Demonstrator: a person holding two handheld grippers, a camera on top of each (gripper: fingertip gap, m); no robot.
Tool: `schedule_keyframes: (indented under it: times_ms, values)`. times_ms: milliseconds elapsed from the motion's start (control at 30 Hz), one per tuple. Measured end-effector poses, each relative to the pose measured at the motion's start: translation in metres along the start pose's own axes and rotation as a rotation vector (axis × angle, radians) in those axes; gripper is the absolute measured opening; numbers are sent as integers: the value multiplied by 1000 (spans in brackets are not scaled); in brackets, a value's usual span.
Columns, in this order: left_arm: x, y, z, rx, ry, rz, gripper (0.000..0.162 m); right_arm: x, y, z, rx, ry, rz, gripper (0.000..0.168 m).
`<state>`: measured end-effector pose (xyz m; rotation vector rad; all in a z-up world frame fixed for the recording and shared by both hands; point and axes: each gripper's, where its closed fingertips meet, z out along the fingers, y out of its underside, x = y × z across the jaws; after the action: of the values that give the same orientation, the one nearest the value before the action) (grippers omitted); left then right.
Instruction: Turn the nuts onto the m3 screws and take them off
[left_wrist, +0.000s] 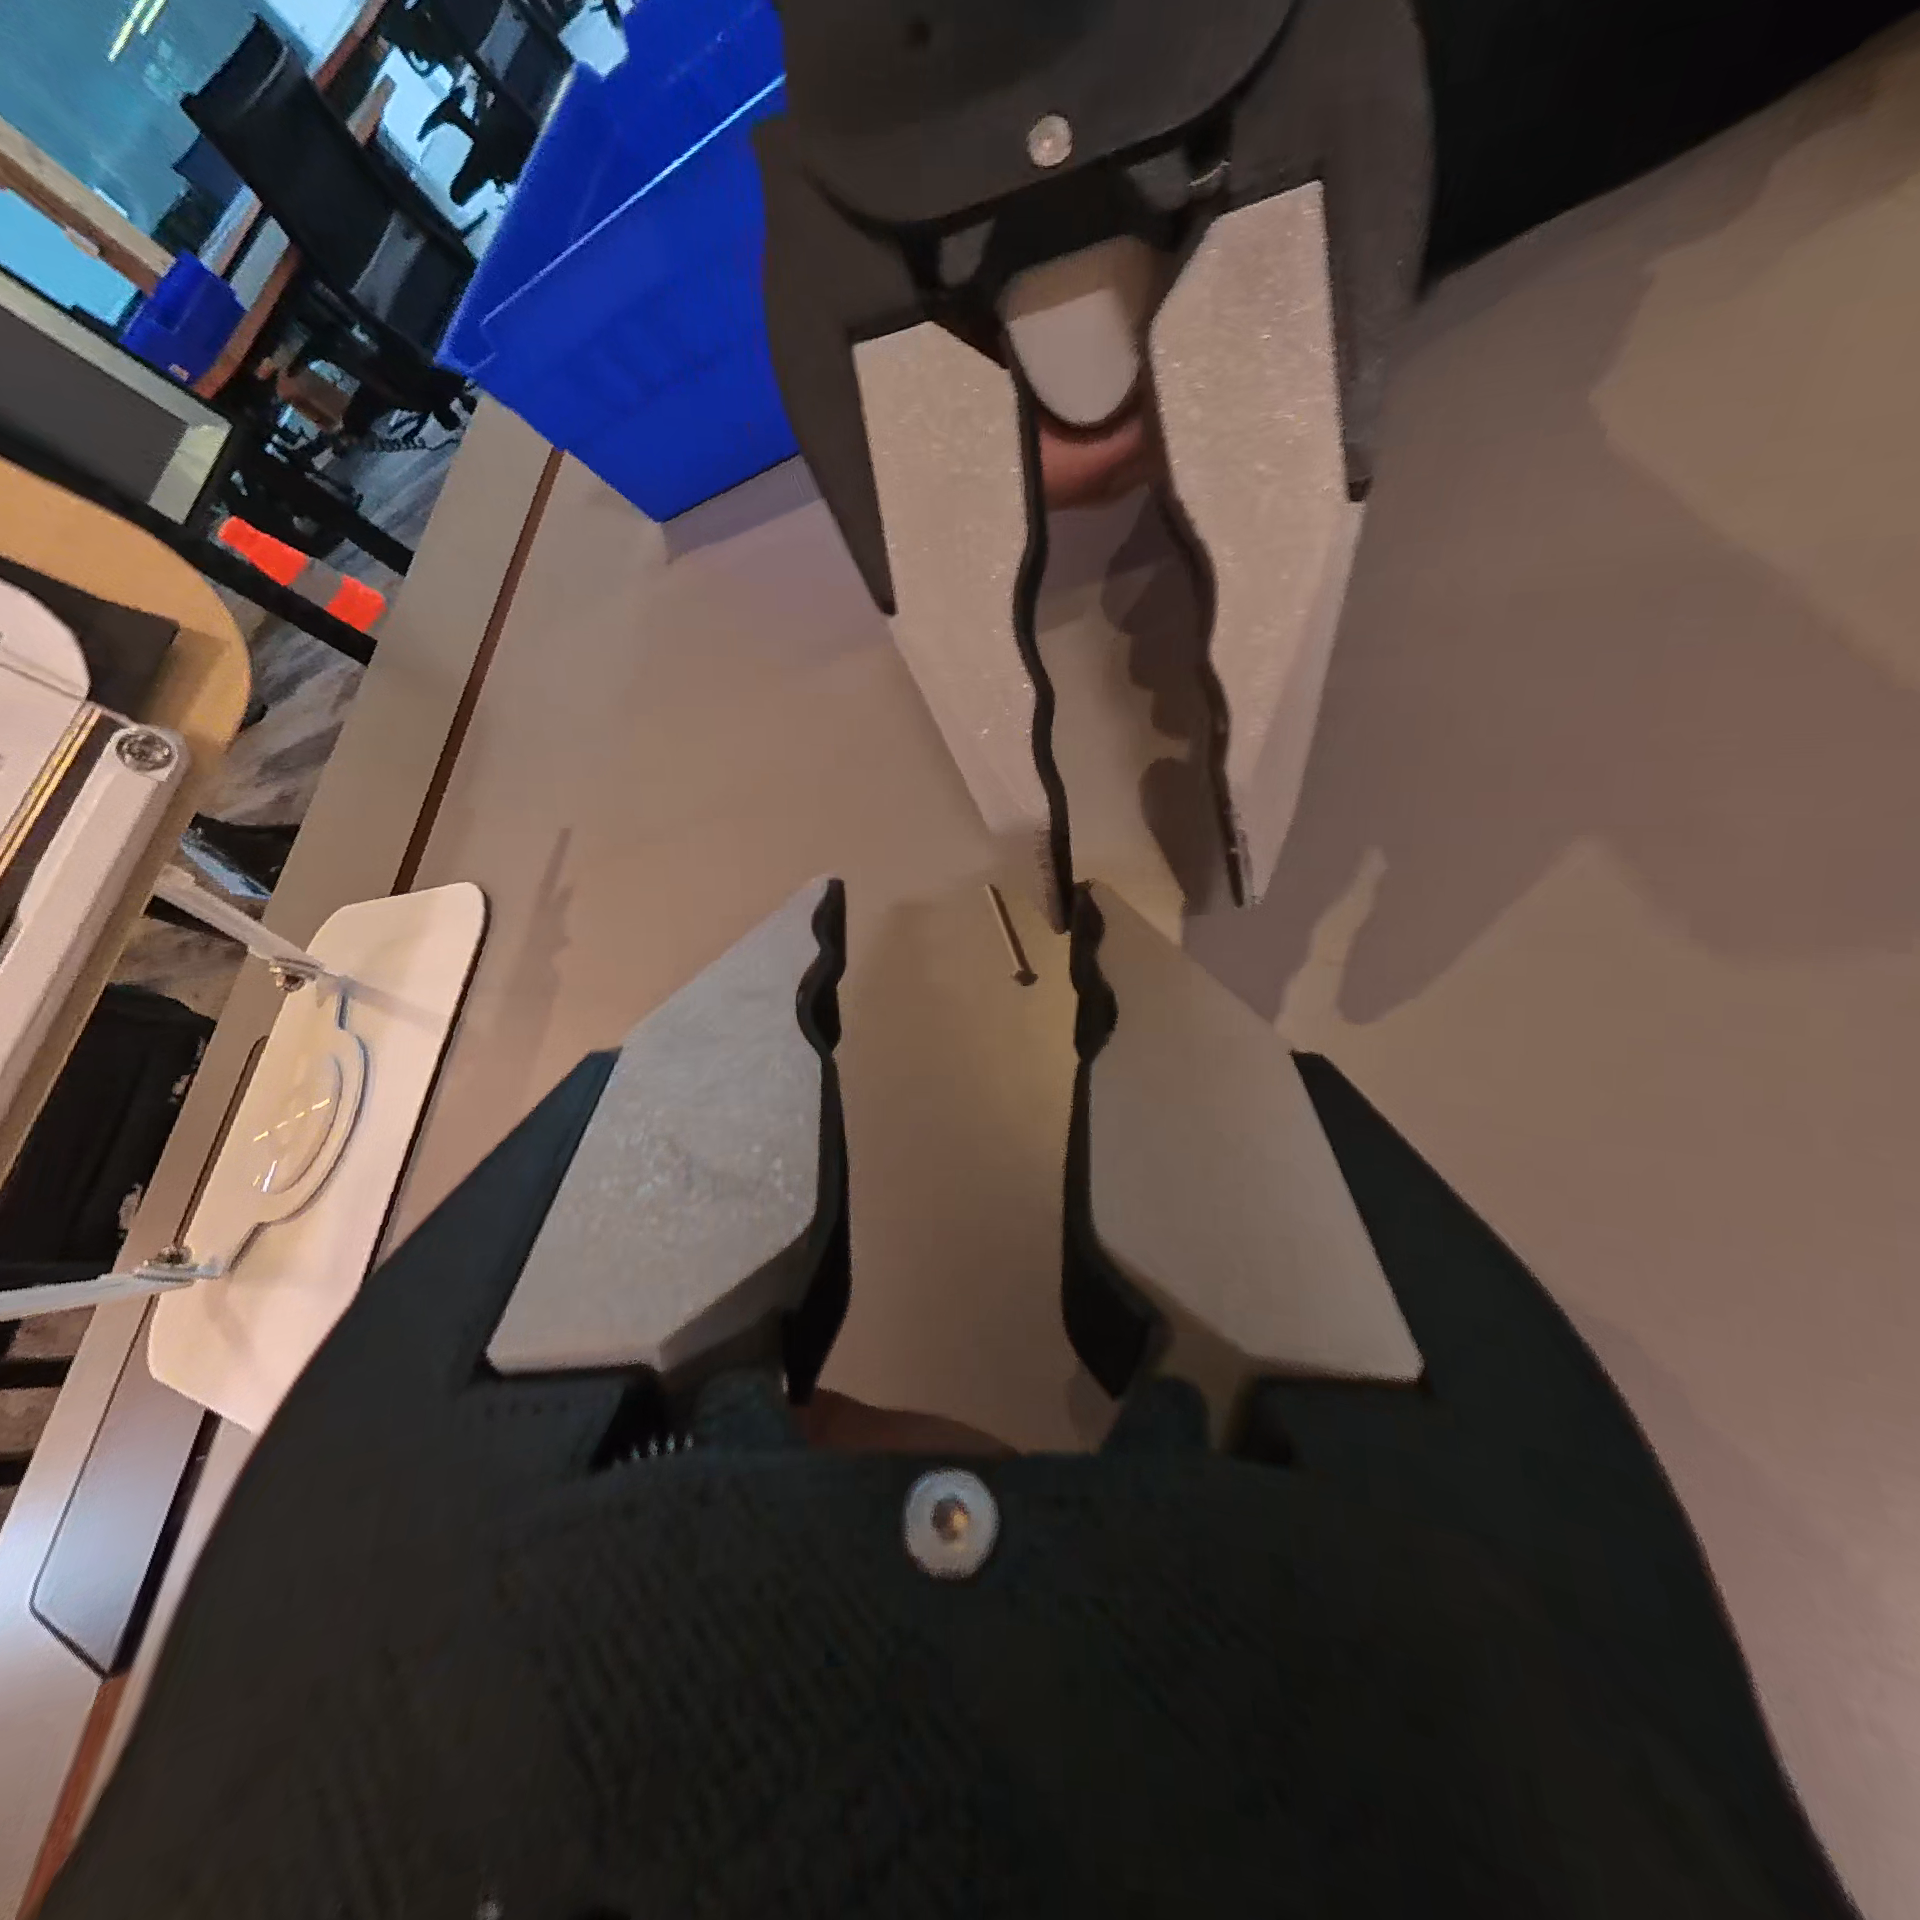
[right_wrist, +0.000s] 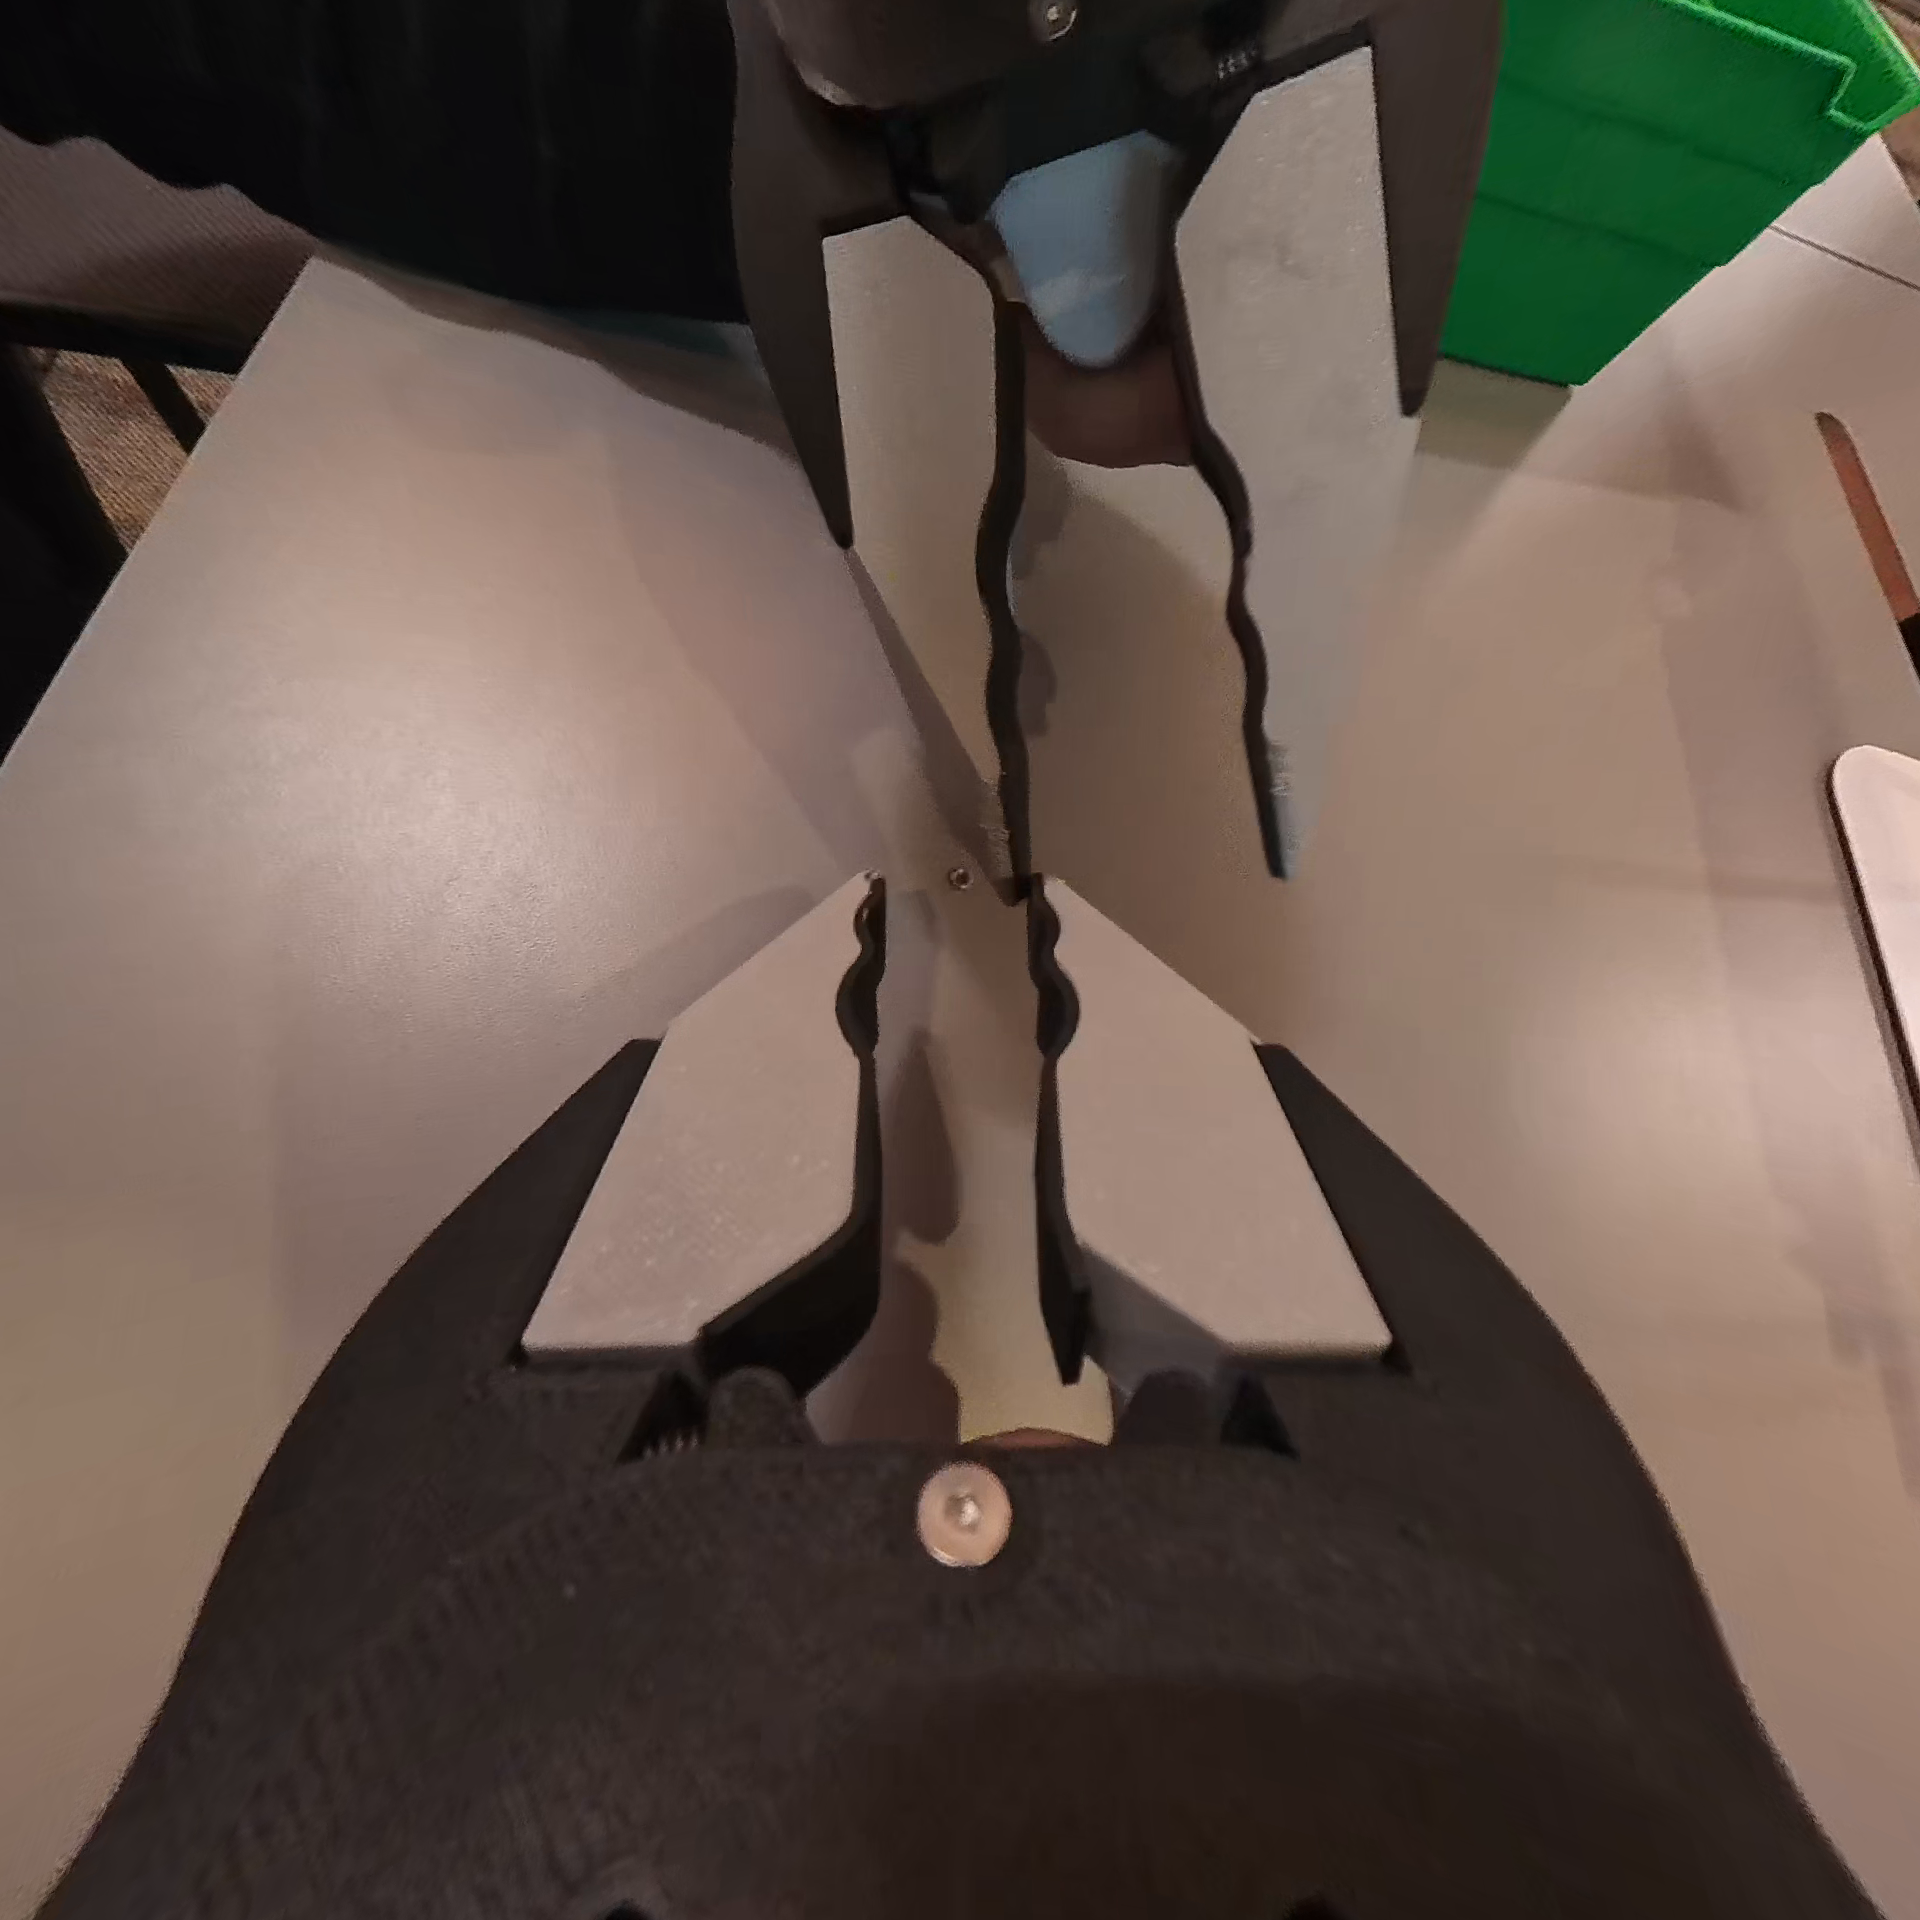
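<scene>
Office-lab workspace here: a pale grey surface (left_wrist: 1558, 727) up front, a blue storage bin (left_wrist: 644, 312) far left, a green bin (right_wrist: 1642, 187) on the other side, and black desks and office chairs (left_wrist: 343, 239) beyond by the windows.

Work surface was a pale grey-beige table (left_wrist: 1558, 727) with a dark brown edge strip (left_wrist: 473, 717), lit warmly from overhead, soft shadows across it. A blue plastic bin (left_wrist: 623, 312) stood at one far corner; a green bin (right_wrist: 1642, 187) at another. A white rounded plate (left_wrist: 312, 1143) with a clear mount lay near the table edge. Beyond the edge: black desk frames and office chairs (left_wrist: 343, 239), a rounded wooden tabletop (left_wrist: 156, 613), grey mottled carpet (left_wrist: 343, 499), an orange-red object (left_wrist: 301, 571) near the floor. Bluish glass panels (left_wrist: 94, 104) behind, daylight-toned.
</scene>
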<state>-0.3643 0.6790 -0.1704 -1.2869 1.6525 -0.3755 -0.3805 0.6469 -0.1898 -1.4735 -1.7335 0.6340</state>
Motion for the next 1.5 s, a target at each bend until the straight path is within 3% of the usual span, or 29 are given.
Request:
schedule_keyframes:
  times_ms: [167, 300, 567, 700, 933, 1500]
  values:
    - [-13, 2, 0, 19, -29, -109, 51, 4, 0, -3, 9, 2, 28, 32]
    - [-27, 7, 2, 4, -91, -191, 40, 11, 5, -9, 4, 21, 46, 24]
    - [-31, 31, 18, -104, -103, -476, 38, 58, 22, -22, 28, 198, 213, 24]
    - [-29, 38, 22, -141, -120, -516, 38, 82, 35, -31, 34, 295, 337, 21]
    - [-26, 34, 24, -106, -71, -643, 33, 112, 72, -47, -106, 508, 394, 20]
    - [-29, 38, 25, -101, -88, -639, 30, 118, 92, -47, -145, 527, 464, 23]
